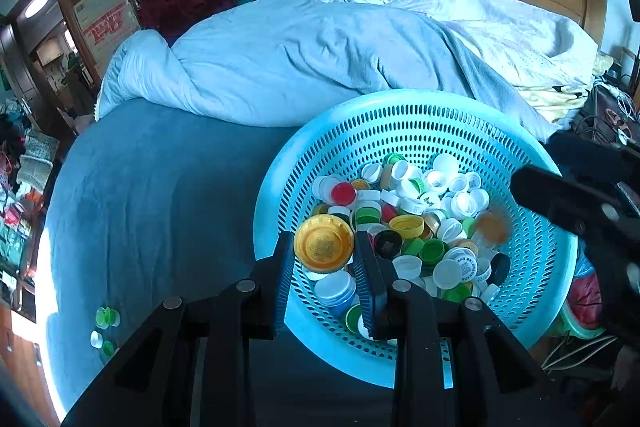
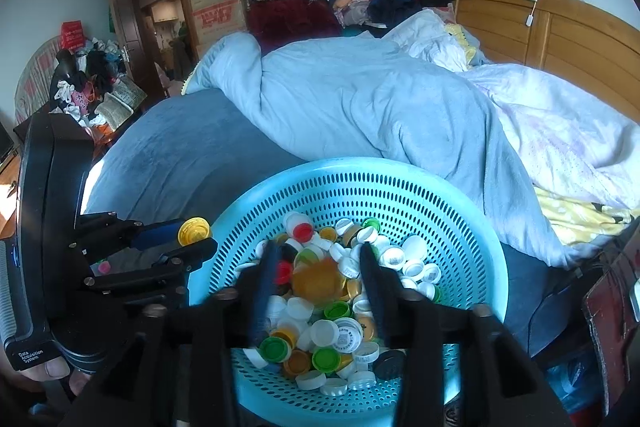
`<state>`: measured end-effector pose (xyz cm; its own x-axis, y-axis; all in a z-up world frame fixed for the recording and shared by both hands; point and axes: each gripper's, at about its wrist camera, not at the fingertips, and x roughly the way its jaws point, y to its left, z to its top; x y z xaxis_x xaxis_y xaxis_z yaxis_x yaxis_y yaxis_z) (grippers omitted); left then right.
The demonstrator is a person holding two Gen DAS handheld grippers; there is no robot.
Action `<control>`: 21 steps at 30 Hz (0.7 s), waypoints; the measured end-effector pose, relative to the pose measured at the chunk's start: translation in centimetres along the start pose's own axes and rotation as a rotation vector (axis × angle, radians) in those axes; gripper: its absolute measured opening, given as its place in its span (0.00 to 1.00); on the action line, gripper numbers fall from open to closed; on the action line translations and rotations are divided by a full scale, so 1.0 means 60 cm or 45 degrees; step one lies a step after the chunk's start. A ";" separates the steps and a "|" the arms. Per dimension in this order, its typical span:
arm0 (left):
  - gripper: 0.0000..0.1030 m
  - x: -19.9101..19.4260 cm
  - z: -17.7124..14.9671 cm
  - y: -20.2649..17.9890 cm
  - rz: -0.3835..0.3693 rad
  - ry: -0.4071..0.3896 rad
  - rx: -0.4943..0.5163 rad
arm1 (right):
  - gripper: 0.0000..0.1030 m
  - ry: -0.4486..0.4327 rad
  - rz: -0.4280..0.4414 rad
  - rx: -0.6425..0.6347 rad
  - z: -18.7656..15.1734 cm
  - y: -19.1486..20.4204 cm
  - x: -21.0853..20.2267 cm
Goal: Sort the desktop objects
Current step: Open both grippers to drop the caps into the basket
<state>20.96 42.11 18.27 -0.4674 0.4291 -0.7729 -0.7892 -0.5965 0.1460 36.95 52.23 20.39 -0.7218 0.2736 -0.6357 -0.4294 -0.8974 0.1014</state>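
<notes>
bed w/ blue sheet carries turquoise basket of caps; rumpled pale quilt just behind basket; few loose green/white caps well left of basket.

Glossy perforated plastic basket; plastic caps; soft cloth quilt.

- Left gripper: jaws drawn in on a yellow cap, one pad against each side of it; cap sits near the tips, slightly proud of them.
- Right gripper: jaws spread wide, both fingers motion-blurred; a blurred orange cap lies between them, contact cannot be judged.
- Thumb on the left gripper's handle, seen from the right wrist.
</notes>
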 end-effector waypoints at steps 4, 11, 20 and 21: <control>0.32 -0.005 -0.002 0.002 0.005 -0.017 -0.005 | 0.64 -0.001 -0.004 -0.007 0.001 0.001 -0.002; 0.32 -0.022 -0.002 0.013 0.002 -0.039 -0.018 | 0.64 -0.010 -0.004 -0.025 0.004 0.017 -0.011; 0.32 -0.043 -0.010 0.040 0.002 -0.064 -0.055 | 0.64 -0.034 -0.008 -0.071 0.016 0.051 -0.029; 0.32 -0.046 -0.011 0.045 0.003 -0.067 -0.062 | 0.64 -0.038 -0.007 -0.080 0.017 0.057 -0.031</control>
<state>20.39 38.89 20.39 -0.4902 0.4622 -0.7390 -0.7686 -0.6290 0.1165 36.25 48.99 22.72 -0.7357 0.2881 -0.6130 -0.3995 -0.9154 0.0493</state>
